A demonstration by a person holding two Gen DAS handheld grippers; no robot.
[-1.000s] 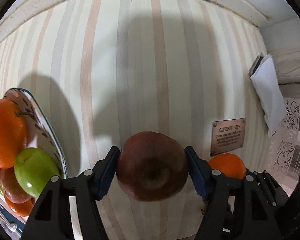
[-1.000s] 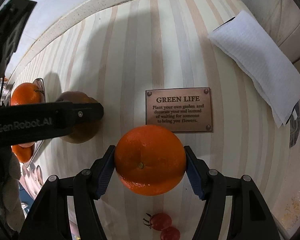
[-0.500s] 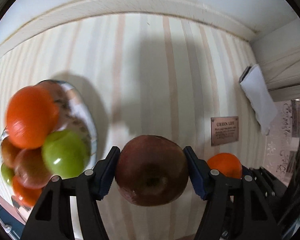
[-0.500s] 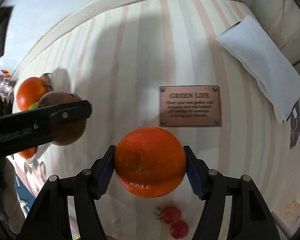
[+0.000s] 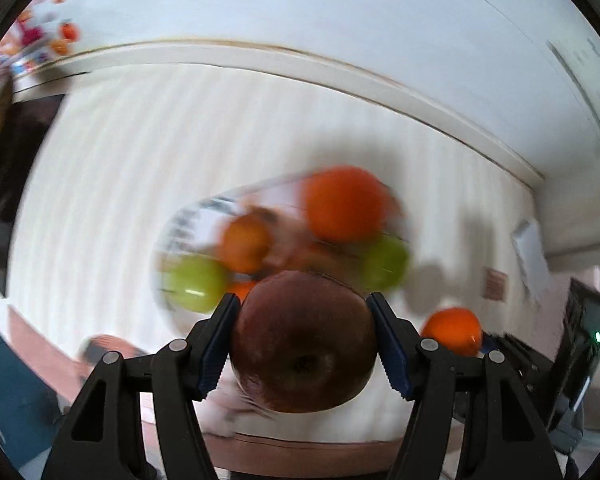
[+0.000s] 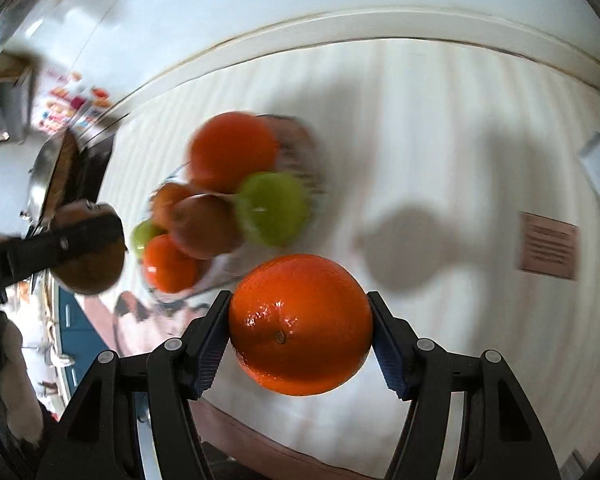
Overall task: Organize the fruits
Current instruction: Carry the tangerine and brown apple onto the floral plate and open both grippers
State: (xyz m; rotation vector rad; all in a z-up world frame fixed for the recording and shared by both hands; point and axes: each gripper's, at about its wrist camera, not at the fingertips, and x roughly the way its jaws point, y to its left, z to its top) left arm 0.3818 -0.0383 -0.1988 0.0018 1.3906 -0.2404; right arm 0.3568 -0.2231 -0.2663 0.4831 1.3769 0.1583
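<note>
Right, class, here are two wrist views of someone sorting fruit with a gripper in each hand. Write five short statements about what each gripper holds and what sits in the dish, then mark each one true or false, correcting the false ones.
1. The left gripper is clamped on a dark red apple. True.
2. The right gripper is open and holds nothing. False: it is shut on an orange.
3. The fruit dish already holds green apples and oranges. True.
4. The dish contains only green fruit. False: a large orange one lies on top.
5. A brown plaque lies flat on the striped cloth. True.
</note>
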